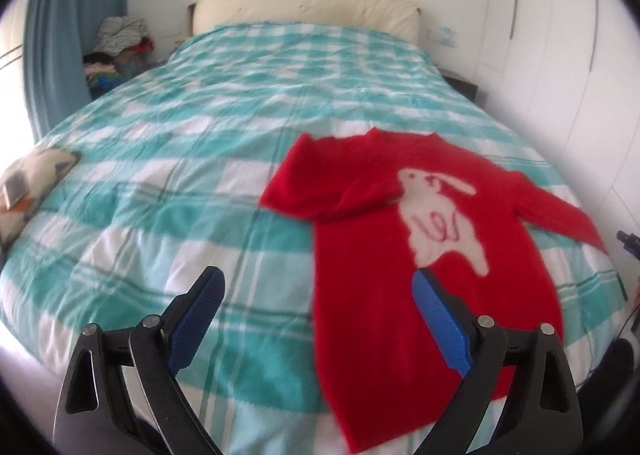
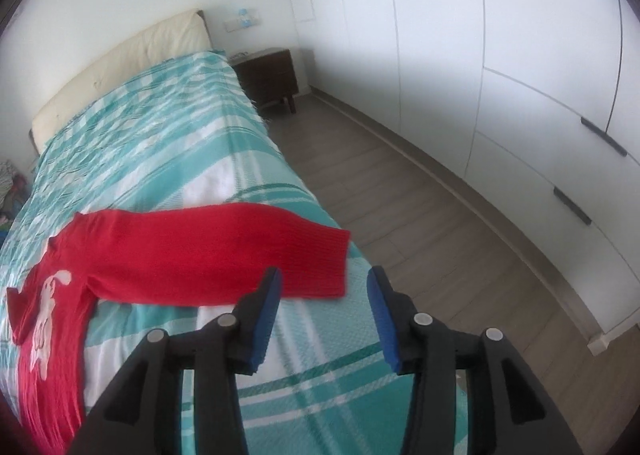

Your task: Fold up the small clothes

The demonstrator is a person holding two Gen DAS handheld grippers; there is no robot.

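Note:
A small red sweater with a white rabbit on its chest lies flat on the teal-and-white checked bedspread. Its left sleeve is folded in across the chest; its right sleeve stretches out toward the bed's side edge. My left gripper hovers above the sweater's lower left part, jaws wide open and empty. My right gripper hangs just short of the cuff of the stretched sleeve, jaws apart, with nothing between the blue pads.
A cream headboard closes the far end of the bed. A cushion lies at the bed's left edge, a heap of clothes beside a blue curtain. White wardrobes, a dark nightstand and wood floor flank the right side.

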